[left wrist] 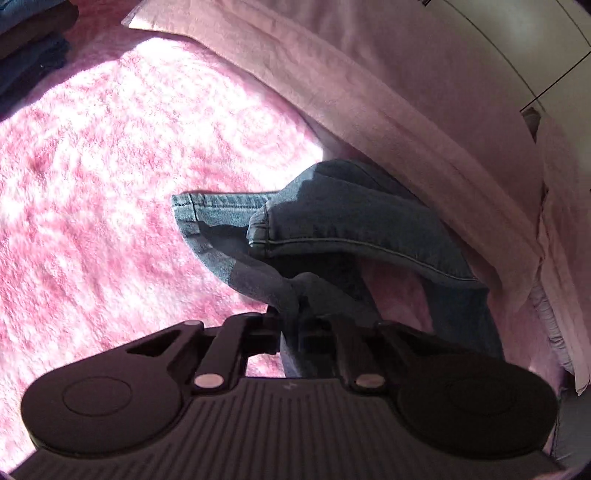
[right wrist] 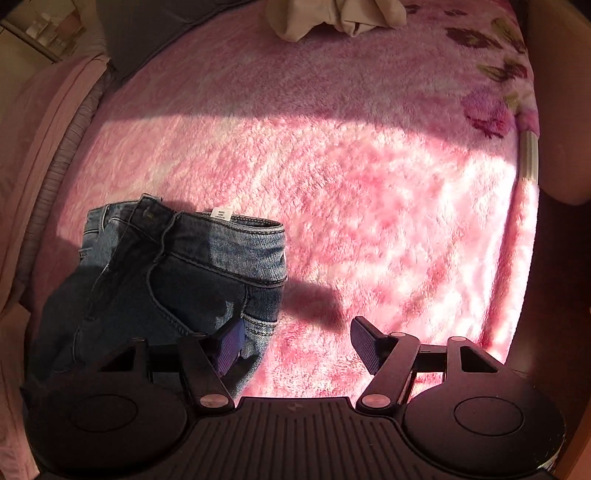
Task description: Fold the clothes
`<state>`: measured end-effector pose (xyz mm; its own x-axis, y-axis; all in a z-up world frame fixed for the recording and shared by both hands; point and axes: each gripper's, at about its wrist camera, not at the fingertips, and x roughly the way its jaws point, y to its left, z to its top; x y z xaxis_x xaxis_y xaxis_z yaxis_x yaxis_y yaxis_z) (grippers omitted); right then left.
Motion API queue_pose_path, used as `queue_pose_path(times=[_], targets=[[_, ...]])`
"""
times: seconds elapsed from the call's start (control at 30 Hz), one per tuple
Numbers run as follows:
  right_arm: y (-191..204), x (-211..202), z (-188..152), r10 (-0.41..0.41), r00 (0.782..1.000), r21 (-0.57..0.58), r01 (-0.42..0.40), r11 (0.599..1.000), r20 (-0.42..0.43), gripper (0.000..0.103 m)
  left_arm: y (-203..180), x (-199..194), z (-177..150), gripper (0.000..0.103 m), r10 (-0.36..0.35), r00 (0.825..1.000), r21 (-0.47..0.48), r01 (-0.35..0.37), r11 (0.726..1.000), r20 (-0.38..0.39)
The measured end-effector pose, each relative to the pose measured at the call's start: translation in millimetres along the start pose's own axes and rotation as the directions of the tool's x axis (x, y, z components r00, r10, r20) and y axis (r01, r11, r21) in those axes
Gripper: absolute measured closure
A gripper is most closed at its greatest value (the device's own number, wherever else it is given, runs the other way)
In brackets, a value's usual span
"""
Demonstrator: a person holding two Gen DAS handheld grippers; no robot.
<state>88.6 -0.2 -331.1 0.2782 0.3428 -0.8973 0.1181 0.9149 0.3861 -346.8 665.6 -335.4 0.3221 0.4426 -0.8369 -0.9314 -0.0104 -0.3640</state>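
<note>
Centrally, a pair of jeans point(left wrist: 354, 229) is shown on a pink blanket point(left wrist: 110, 184) that covers a bed, lit by a broad band of sun. In the left wrist view the left gripper point(left wrist: 291, 317) is seen clamped on a bunched part of a trouser leg, the denim pinched between its closed fingers so that the cloth is raised off the blanket; the two hemmed leg ends lie beyond it, one overlapping the other, near the blanket's edge where a pale pink sheet point(left wrist: 369, 92) is folded along the side. In the right wrist view the right gripper point(right wrist: 295, 343) is seen with its fingers spread wide and nothing between them; one pad point(right wrist: 231, 345) sits over the hip of the jeans near a pocket, while the other is held above bare blanket. The waistband point(right wrist: 251, 225), with its white label, is turned toward the middle of the bed. A grip at the leg with the waist left lying would suit drawing the legs toward the waist, or equally straightening the garment; which is intended cannot be told. Dark folded clothes point(left wrist: 33, 40) are stacked at a far corner of the blanket, and a crumpled beige garment point(right wrist: 332, 16) lies at the far edge, well apart from the jeans.
</note>
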Motion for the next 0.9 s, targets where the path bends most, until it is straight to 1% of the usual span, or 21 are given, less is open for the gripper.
queue_pose_path(times=[0.07, 0.13, 0.17, 0.2, 0.23, 0.27, 0.3, 0.33, 0.37, 0.4, 0.43, 0.47, 0.5, 0.6, 0.63, 0.7, 0.73, 0.77, 0.8, 0.83, 0.9], targets=[[-1, -3, -2, 0.001, 1.0, 0.0, -0.001, 1.0, 0.008, 0.036, -6, -43, -5, 0.1, -0.02, 0.997, 0.13, 0.01, 0.992, 0.077], [-2, -7, -3, 0.018, 1.0, -0.01, -0.017, 1.0, 0.016, 0.036, 7, -100, -22, 0.098, -0.039, 0.987, 0.228, 0.002, 0.974, 0.158], [-3, -9, -3, 0.026, 1.0, -0.02, -0.026, 0.999, 0.016, 0.036, 23, -124, -32, 0.098, -0.02, 0.982, 0.234, -0.025, 0.972, 0.188], [-4, -11, -4, 0.035, 0.999, -0.03, -0.034, 0.999, 0.015, 0.036, 44, -143, -43, 0.098, 0.02, 0.977, 0.214, -0.066, 0.975, 0.21], [-6, -11, -5, 0.042, 0.999, -0.037, -0.041, 0.998, 0.01, 0.036, 70, -154, -57, 0.097, 0.074, 0.974, 0.171, -0.111, 0.979, 0.214], [-8, -10, -6, 0.048, 0.999, -0.044, -0.048, 0.998, 0.003, 0.036, 98, -151, -72, 0.096, 0.132, 0.974, 0.115, -0.155, 0.981, 0.183], [-11, -9, -6, 0.057, 0.998, -0.038, -0.057, 0.998, -0.003, 0.036, 126, -143, -88, 0.094, 0.186, 0.973, 0.062, -0.196, 0.979, 0.136], [-15, -7, -7, 0.065, 0.998, -0.03, -0.065, 0.997, -0.008, 0.036, 151, -134, -103, 0.094, 0.214, 0.973, 0.002, -0.215, 0.977, 0.085], [-19, -4, -7, 0.084, 0.996, -0.014, -0.084, 0.996, -0.013, 0.036, 173, -123, -118, 0.094, 0.222, 0.975, -0.064, -0.219, 0.974, 0.032], [-22, -1, -7, 0.108, 0.994, 0.002, -0.108, 0.994, -0.016, 0.036, 192, -114, -132, 0.094, 0.215, 0.977, -0.138, -0.214, 0.967, -0.009], [-24, 3, -6, 0.129, 0.991, 0.015, -0.128, 0.992, -0.021, 0.036, 206, -106, -144, 0.094, 0.194, 0.981, -0.212, -0.194, 0.958, -0.022], [-25, 6, -5, 0.138, 0.99, 0.015, -0.137, 0.99, -0.025, 0.036, 209, -104, -150, 0.093, 0.192, 0.981, -0.24, -0.189, 0.952, -0.01], [-25, 10, -4, 0.146, 0.989, 0.013, -0.145, 0.989, -0.03, 0.036, 205, -105, -151, 0.091, 0.205, 0.979, -0.238, -0.197, 0.951, 0.009], [-26, 18, -3, 0.154, 0.987, -0.027, -0.155, 0.988, -0.032, 0.036, 194, -108, -157, 0.091, 0.242, 0.968, -0.233, -0.221, 0.947, 0.066], [-26, 20, -3, 0.164, 0.986, -0.045, -0.165, 0.985, -0.024, 0.036, 187, -109, -157, 0.094, 0.26, 0.963, -0.194, -0.241, 0.951, 0.078], [-23, 24, -5, 0.177, 0.984, -0.09, -0.177, 0.98, -0.008, 0.036, 169, -115, -154, 0.096, 0.296, 0.951, -0.06, -0.292, 0.955, 0.092], [-21, 25, -5, 0.181, 0.983, -0.116, -0.18, 0.977, -0.001, 0.045, 161, -120, -153, 0.097, 0.308, 0.946, -0.003, -0.309, 0.951, 0.106], [-16, 23, -4, 0.189, 0.982, -0.154, -0.188, 0.97, -0.006, 0.102, 158, -124, -156, 0.097, 0.314, 0.943, 0.028, -0.319, 0.947, 0.111], [-10, 22, -4, 0.197, 0.98, -0.193, -0.196, 0.962, -0.012, 0.101, 158, -127, -162, 0.097, 0.319, 0.941, 0.046, -0.326, 0.944, 0.109], [-4, 14, -3, 0.205, 0.979, -0.23, -0.199, 0.953, -0.001, 0.101, 158, -130, -167, 0.097, 0.325, 0.94, 0.063, -0.332, 0.941, 0.106], [5, -15, 2, 0.259, 0.965, -0.299, -0.238, 0.924, 0.032, 0.102, 159, -136, -179, 0.097, 0.335, 0.937, 0.098, -0.345, 0.934, 0.101]])
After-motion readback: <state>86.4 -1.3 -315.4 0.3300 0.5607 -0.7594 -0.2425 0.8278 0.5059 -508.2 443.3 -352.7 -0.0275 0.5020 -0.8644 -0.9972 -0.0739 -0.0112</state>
